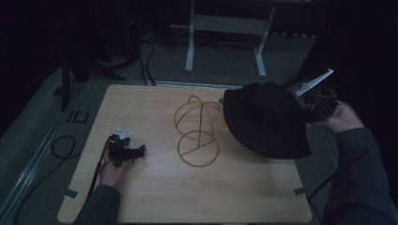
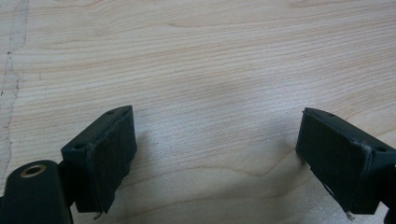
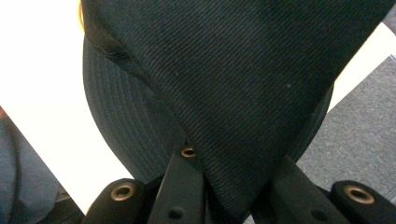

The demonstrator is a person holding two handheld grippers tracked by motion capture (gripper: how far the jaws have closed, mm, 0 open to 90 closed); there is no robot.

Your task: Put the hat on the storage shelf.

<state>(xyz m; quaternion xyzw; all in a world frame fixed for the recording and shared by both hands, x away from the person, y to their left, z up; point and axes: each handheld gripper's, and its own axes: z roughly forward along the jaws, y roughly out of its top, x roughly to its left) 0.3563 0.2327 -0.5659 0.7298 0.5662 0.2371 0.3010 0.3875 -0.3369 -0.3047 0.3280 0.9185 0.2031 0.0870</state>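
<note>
High view dim; black bucket hat (image 1: 265, 119) hides the right gripper's (image 1: 313, 107) fingertips. Right gripper view: fingers (image 3: 180, 186) pinch the hat's fabric; hat held tilted just right of the wire hat stand (image 1: 197, 131). Left gripper (image 1: 126, 151) rests on the table (image 1: 187, 197) left of the stand, fingers (image 2: 105, 156) wide, nothing between. No legible writing.

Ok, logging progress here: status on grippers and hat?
Right gripper shut on black hat, held above table. Left gripper open, idle. Wire stand bare, unobstructed.
</note>
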